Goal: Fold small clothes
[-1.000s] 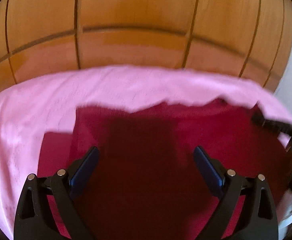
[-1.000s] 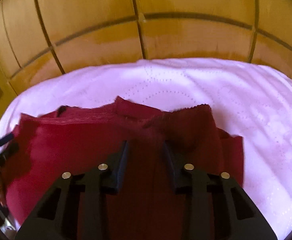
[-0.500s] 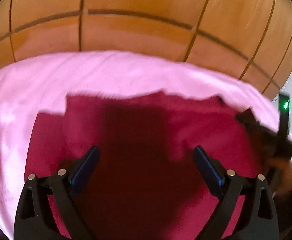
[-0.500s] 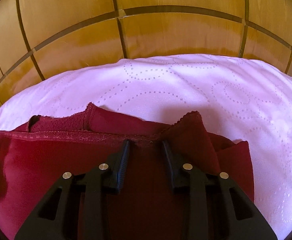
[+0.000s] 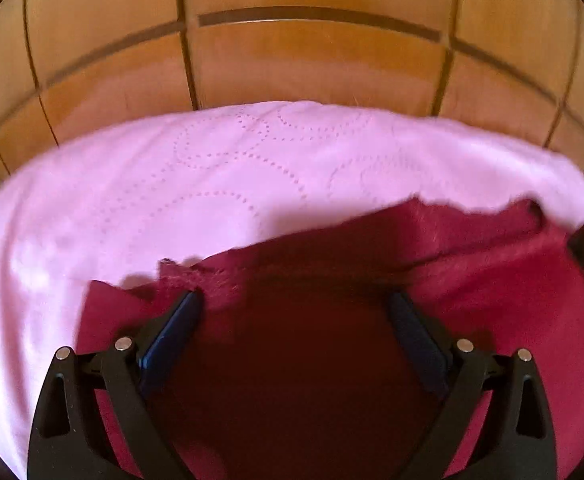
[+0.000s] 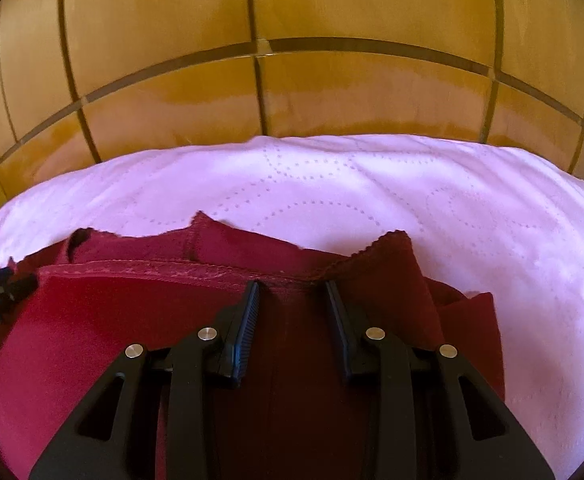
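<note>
Red garment [image 6: 104, 320], long axis left-right, right gripper [image 6: 292, 292] pinching its hem, left gripper [image 5: 293, 300] spread wide.

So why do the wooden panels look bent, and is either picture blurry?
Fisheye lenses bow the wood panelling in both views. The left wrist view is smeared along the red garment and its edge; the right wrist view is sharper, showing the bedspread stitching crisply.
</note>
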